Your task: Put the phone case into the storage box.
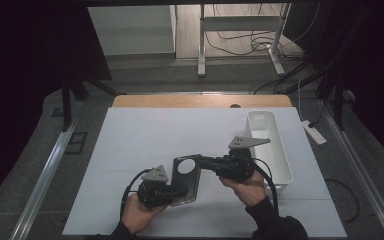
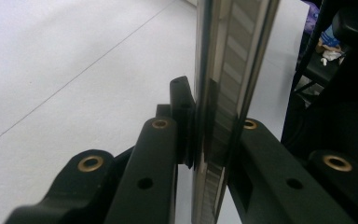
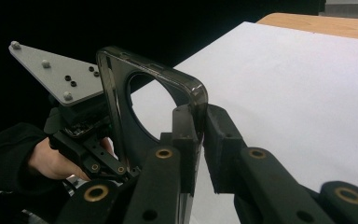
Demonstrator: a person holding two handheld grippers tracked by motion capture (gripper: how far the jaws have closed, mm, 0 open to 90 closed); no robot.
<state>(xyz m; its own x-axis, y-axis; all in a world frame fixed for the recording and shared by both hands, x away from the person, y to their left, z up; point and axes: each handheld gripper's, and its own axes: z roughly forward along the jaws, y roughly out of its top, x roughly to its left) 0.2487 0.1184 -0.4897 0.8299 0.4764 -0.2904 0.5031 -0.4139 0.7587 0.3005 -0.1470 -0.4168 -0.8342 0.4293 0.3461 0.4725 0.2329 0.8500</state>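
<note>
A long white plastic bin (image 1: pixel 280 165) is sitting on the right side of the white sheet-covered table (image 1: pixel 145 135), open top facing up. A strip of bare light wood tabletop (image 1: pixel 200 101) is peeking out along the far edge. Behind that, a grey metal desk frame (image 1: pixel 240 30) is standing on the floor with black cables (image 1: pixel 240 45) sprawling around its legs. A white power strip (image 1: pixel 314 132) is lying off to the right.

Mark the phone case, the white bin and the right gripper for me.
phone case (image 1: pixel 186 186), high view, on its flat back below the round camera hole.
white bin (image 1: pixel 283 176), high view, on its near rim.
right gripper (image 3: pixel 201 122), right gripper view, between its fingertips at the case's edge.
</note>
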